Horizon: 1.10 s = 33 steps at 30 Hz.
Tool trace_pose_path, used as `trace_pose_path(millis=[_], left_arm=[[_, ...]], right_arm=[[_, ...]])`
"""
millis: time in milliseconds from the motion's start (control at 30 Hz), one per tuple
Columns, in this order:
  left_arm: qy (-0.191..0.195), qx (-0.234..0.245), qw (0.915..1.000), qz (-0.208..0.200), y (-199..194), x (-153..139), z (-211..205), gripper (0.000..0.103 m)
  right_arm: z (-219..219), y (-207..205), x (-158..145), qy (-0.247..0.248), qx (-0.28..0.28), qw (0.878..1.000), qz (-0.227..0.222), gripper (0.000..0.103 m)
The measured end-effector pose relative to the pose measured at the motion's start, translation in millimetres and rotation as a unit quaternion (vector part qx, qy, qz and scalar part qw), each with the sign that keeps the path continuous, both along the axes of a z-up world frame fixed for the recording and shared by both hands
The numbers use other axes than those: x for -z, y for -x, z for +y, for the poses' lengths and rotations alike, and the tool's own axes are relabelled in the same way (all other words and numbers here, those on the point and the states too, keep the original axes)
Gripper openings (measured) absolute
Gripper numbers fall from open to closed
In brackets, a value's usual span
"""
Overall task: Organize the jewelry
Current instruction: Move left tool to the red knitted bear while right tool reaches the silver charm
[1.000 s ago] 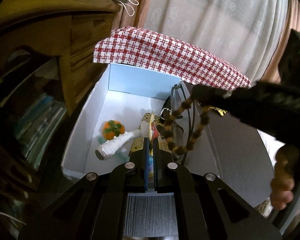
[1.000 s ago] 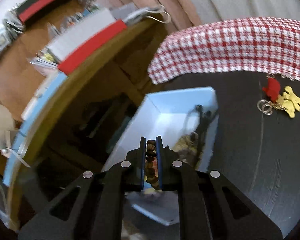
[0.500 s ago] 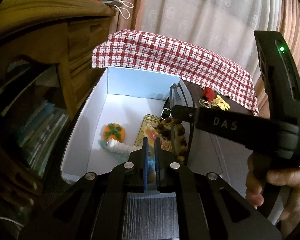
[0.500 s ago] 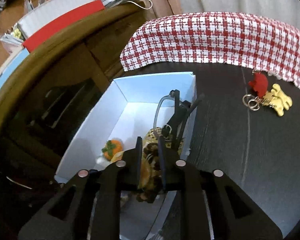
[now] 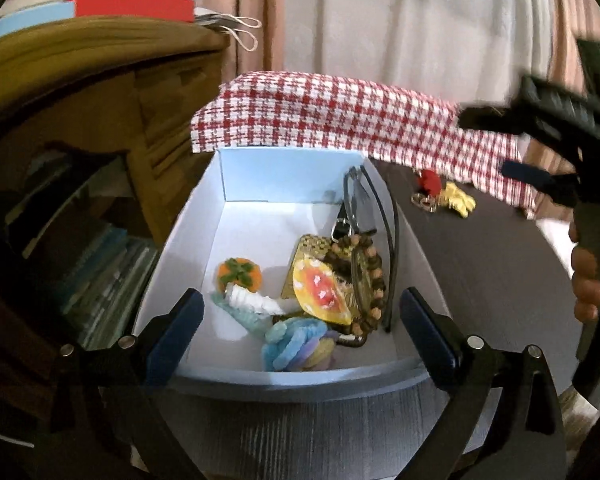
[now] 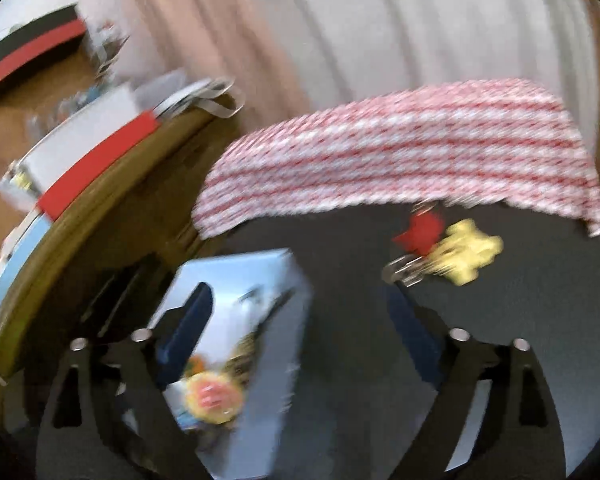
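Observation:
An open white box [image 5: 284,176] holds a brown bead bracelet [image 5: 374,276], a yellow-and-red leaf charm [image 5: 320,288], a blue fuzzy coil [image 5: 296,340], an orange charm [image 5: 240,274] and dark glasses [image 5: 388,216]. My left gripper [image 5: 300,328] hangs over the box's near rim, its jaws opening wide with nothing gripped. My right gripper [image 5: 486,146] is to the right of the box, above the dark table. In the blurred right wrist view its jaws [image 6: 298,332] are opening and empty. A red and yellow keychain [image 6: 460,256] lies beyond them, and the box [image 6: 276,320] is at the lower left.
A red-checked cloth [image 5: 340,120] drapes over the table's far edge behind the box. A wooden cabinet [image 5: 100,100] with stacked books [image 5: 132,4] on top stands close on the left. A person's hand [image 5: 588,276] holds the right gripper. Curtains hang behind.
Both grippers went from shut to wide open. The bead bracelet left the right gripper and now lies in the box. The right gripper swung right, away from the box.

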<state>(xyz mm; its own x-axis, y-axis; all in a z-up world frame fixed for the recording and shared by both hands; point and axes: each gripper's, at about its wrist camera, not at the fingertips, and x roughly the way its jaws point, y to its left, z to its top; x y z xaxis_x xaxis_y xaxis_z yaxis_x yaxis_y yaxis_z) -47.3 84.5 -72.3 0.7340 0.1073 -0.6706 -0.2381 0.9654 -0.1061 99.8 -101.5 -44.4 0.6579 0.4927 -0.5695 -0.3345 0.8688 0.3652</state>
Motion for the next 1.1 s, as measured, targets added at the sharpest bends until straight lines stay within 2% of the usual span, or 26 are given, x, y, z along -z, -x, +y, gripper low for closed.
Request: trace_pose_path(millis=[33, 233, 433, 667, 800, 933, 1100], left_arm=[[0.004, -0.003, 1.0, -0.003, 0, -2, 2, 0.098], [-0.005, -0.004, 0.9999, -0.009, -2, -16, 0, 0.099], [-0.027, 0.019, 0.9994, 0.012, -12, -15, -21, 0.099], [-0.029, 0.062, 0.9974, 0.024, -30, -12, -56, 0.099], [-0.033, 0.084, 0.9956, 0.025, -39, -15, -73, 0.099], [-0.016, 0.102, 0.9944, 0.022, -56, -21, -81, 0.099], [0.001, 0.116, 0.9929, 0.027, -98, -33, -85, 0.099]], right_arm=[[-12, -3, 0, 0.011, 0.022, 1.0, -0.009, 0.097], [-67, -25, 10, 0.051, 0.092, 0.994, 0.001, 0.096], [-89, -31, 22, 0.096, 0.109, 0.989, -0.01, 0.096], [-92, -33, 29, 0.131, 0.082, 0.988, -0.024, 0.096], [-100, -39, 35, 0.112, 0.082, 0.99, -0.02, 0.096], [-112, -47, 41, 0.094, 0.081, 0.992, -0.016, 0.096], [-118, -56, 44, 0.094, 0.059, 0.994, -0.022, 0.096]])
